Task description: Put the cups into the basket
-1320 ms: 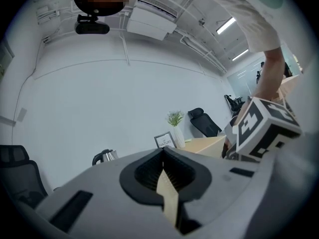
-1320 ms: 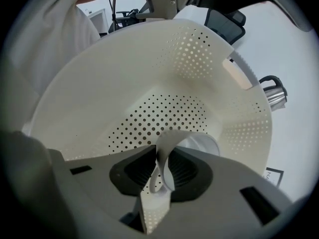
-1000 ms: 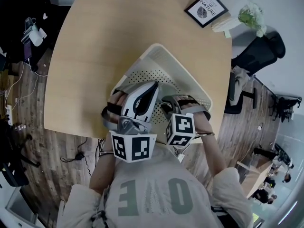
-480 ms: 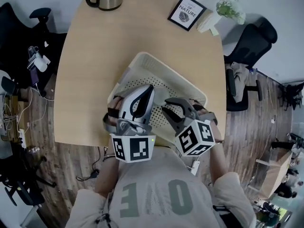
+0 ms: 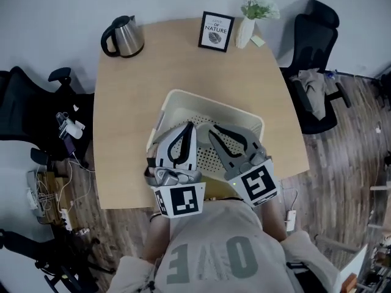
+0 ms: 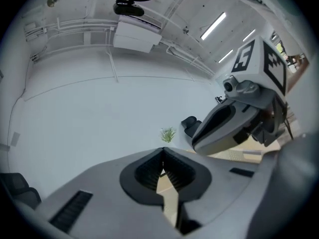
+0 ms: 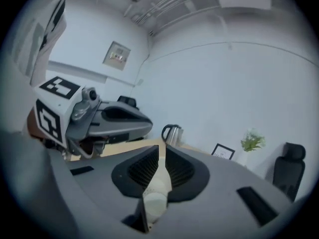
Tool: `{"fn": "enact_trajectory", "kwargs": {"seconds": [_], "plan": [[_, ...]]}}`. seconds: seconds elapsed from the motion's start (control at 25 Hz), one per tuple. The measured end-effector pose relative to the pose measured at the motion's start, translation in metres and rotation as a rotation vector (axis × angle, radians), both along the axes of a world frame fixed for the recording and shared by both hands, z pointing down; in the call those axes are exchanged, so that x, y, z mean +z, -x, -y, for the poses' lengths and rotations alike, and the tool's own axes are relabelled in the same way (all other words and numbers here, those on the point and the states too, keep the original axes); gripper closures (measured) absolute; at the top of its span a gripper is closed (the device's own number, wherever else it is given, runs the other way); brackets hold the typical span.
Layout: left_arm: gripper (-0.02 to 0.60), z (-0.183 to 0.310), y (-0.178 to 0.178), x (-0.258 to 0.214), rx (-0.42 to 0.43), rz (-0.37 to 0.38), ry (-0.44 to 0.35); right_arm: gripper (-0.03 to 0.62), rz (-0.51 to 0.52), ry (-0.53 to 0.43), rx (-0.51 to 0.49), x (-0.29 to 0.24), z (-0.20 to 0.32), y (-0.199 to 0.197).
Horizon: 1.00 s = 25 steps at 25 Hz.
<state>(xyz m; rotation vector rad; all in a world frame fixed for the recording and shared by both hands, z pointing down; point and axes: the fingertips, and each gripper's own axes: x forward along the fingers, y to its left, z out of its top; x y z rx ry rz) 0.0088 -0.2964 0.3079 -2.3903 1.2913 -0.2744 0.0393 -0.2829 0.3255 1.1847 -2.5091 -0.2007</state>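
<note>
Left gripper (image 6: 162, 153): clenched; the two tips meet, with only a thin slit lower down. Nothing is held.
Right gripper (image 7: 160, 151): jaws drawn together to a narrow slit. A pale surface shows through it, and no cup can be made out there.
Position of the grippers: side by side above the near half of the basket (image 5: 211, 107), close to the person's chest, both aimed forward at the far wall.
Location of cups: none visible in any view. The bare perforated floor of the basket holds none, and the part under the grippers is hidden.
Change over the last second: the head view has lifted, so the whole table (image 5: 128, 102) is now in frame, with the kettle (image 5: 125, 36), picture frame (image 5: 215, 32) and plant (image 5: 256, 8) at its far edge. The right gripper has turned, so its marker cube faces up.
Meaning for the task: judged a pause. Both grippers are empty and clear of the basket, and no cup lies within reach on the table.
</note>
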Motion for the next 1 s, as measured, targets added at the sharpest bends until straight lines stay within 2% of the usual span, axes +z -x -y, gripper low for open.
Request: {"fn": "enact_trajectory", "kwargs": {"seconds": [0.08,0.16,0.36,0.56,1.0], "plan": [[0.572,-0.006,-0.007,-0.002,0.011,0.048,-0.016,0.559,0.128,-0.048,0.07,-0.019,-0.003,-0.008],[0.572,-0.013,-0.015,-0.002,0.027,0.081,-0.029,0.579,0.214,-0.06,0.135,-0.028,-0.008,-0.02],[0.572,-0.025,-0.026,-0.006,0.041,0.051,-0.015,0.595,0.33,-0.087,0.223,-0.033,-0.019,-0.047],[0.572,-0.028,-0.029,-0.016,0.041,0.022,-0.03,0.595,0.304,-0.095,0.286,-0.028,-0.023,-0.062],[0.572,-0.027,-0.029,-0.015,0.034,0.012,-0.029,0.595,0.267,-0.104,0.302,-0.024,-0.03,-0.063]]}}
